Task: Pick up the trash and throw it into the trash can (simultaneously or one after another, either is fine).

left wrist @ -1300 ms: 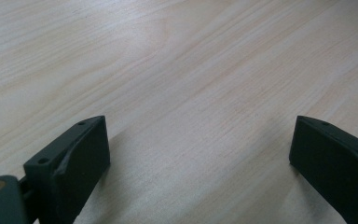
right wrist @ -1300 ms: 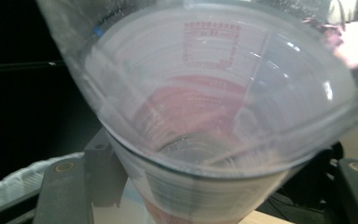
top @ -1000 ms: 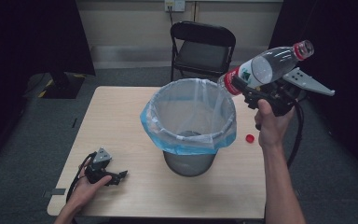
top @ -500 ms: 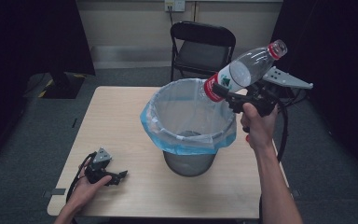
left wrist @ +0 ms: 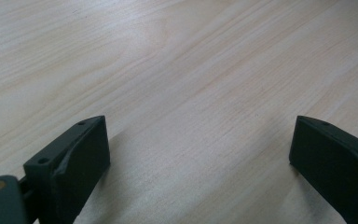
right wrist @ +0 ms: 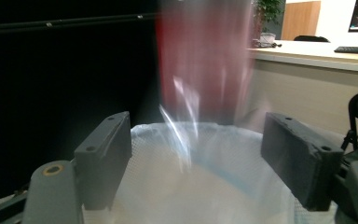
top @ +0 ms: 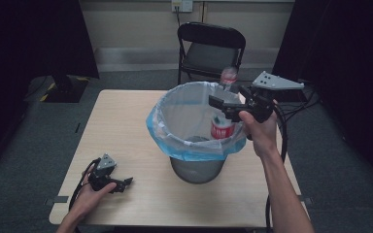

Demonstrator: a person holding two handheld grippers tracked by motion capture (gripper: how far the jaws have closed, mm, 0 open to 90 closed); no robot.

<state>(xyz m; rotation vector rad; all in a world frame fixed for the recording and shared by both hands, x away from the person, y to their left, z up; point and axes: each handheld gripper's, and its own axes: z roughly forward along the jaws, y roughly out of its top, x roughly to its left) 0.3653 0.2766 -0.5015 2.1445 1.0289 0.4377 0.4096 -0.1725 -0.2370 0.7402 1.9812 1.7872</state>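
RIGHT CLAW [top: 222, 108]: jaws just opened, wide of bottle, held over bin mouth so release lands inside | BOTTLE [top: 223, 124]: falling free, blurred, inside bin [top: 175, 141] liner | LEFT CLAW [top: 125, 183]: open, empty, parked on counter [top: 121, 121]

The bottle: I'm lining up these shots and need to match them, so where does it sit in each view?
High view: the bottle stands nearly upright at the bin's right inner side, beside the right gripper, apart from its jaws.
Left gripper view: not in it; bare table between open jaws.
Right gripper view: a red-and-clear blur, top centre, above and between the open jaws.
Shared landmark: the bin's clear liner.
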